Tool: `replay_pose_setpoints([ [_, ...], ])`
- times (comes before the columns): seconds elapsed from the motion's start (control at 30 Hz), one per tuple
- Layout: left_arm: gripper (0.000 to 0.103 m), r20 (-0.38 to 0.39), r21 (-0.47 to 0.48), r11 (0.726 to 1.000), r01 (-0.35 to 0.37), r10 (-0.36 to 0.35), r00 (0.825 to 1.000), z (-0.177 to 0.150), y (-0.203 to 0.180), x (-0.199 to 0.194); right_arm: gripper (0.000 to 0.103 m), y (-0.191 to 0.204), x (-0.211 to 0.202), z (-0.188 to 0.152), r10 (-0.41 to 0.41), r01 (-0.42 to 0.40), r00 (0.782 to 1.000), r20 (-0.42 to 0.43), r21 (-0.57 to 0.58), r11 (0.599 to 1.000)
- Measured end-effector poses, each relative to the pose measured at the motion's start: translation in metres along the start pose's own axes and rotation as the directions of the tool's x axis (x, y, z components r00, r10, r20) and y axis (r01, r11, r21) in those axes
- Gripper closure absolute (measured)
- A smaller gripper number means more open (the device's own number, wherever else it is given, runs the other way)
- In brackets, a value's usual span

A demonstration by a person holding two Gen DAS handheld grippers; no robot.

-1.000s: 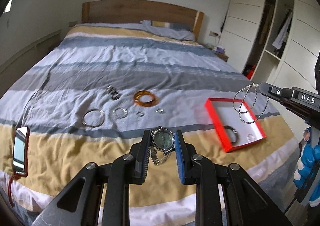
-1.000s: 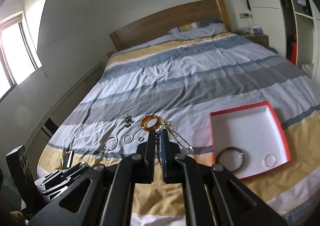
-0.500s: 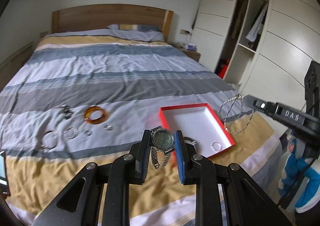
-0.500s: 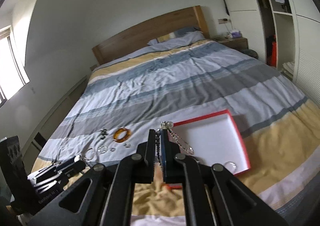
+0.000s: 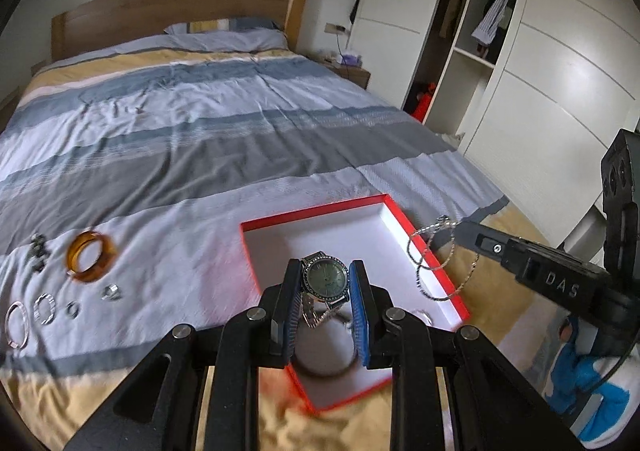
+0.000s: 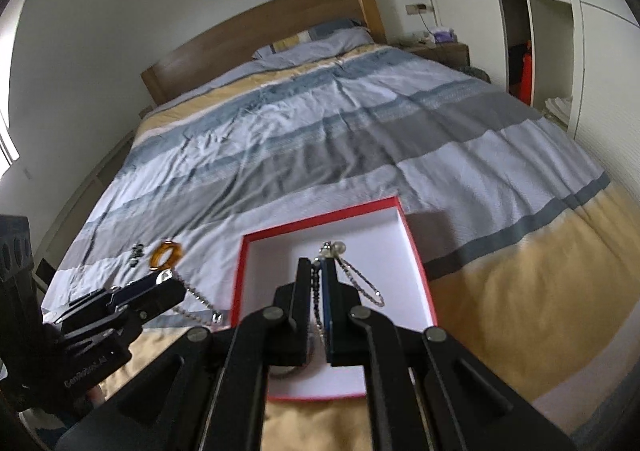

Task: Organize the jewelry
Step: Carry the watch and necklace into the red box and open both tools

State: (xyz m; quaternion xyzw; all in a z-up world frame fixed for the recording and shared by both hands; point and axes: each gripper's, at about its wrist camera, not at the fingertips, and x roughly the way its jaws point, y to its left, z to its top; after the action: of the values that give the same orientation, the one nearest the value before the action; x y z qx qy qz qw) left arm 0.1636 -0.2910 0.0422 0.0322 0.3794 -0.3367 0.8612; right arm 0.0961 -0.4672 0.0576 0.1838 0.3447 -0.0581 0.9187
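Observation:
My left gripper [image 5: 325,271] is shut on a silver wristwatch [image 5: 325,278] and holds it above the red box with a white inside [image 5: 320,235]. My right gripper [image 6: 318,265] is shut on a silver necklace [image 6: 360,283] whose loops hang over the same box [image 6: 372,235]. In the left wrist view the necklace [image 5: 434,263] dangles from the right gripper over the box's right rim. A dark bangle [image 5: 326,365] and a small ring [image 5: 423,317] lie in the box. An amber bangle [image 5: 90,257] and several silver rings [image 5: 44,307] lie on the bedspread to the left.
The striped bedspread [image 5: 208,139] covers the whole bed, with a wooden headboard [image 5: 176,11] and pillow behind. A white wardrobe [image 5: 540,63] stands to the right. A small dark jewelry cluster [image 5: 38,253] lies at the far left.
Both grippers have moved right and closer to the red box, now hanging over it with the watch and the necklace still held.

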Motion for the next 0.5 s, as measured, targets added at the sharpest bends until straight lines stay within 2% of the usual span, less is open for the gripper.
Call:
replay_pose_setpoints([
  [0.3, 0.08, -0.094, -0.009, 1.0, -0.018, 0.017, 0.995, 0.004, 0.007, 0.08, 0.098, -0.022, 0.069, 0.014, -0.01, 0.009, 0.999, -0.044, -0.007, 1.0],
  [0.5, 0.08, -0.139, -0.023, 0.999, -0.033, 0.03, 0.99, 0.0, 0.015, 0.112, 0.098, -0.034, 0.1, 0.018, -0.017, 0.017, 0.997, -0.072, -0.004, 1.0],
])
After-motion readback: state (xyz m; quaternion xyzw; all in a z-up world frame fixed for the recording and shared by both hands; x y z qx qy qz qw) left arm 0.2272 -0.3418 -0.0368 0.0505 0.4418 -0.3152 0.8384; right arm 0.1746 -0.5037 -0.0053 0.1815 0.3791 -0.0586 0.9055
